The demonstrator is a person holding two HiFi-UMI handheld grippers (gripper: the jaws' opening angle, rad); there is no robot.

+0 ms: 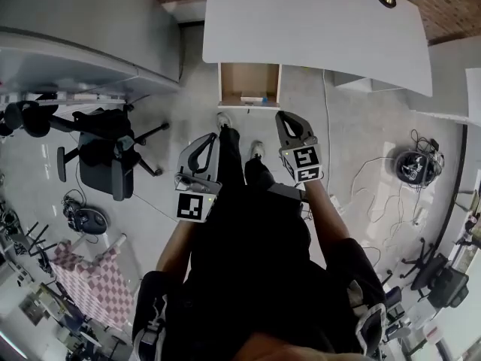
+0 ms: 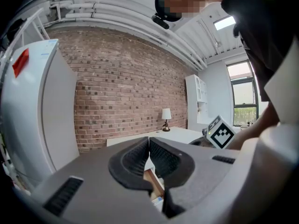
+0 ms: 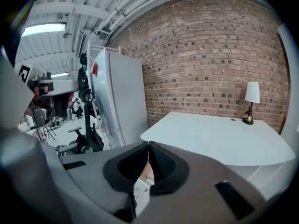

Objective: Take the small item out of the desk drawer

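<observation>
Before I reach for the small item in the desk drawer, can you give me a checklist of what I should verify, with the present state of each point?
1. Drawer open: ok. The drawer is pulled out from under the desk.
2. Target in sight: ok. A small item lies by the drawer's front wall; what it is, cannot tell.
3. Left gripper ready to grasp: not ok. Its jaws are together and hold nothing.
4. Right gripper ready to grasp: not ok. Its jaws are together and hold nothing.
5. Grippers at the drawer: not ok. In the head view both are short of it, touching nothing.
</observation>
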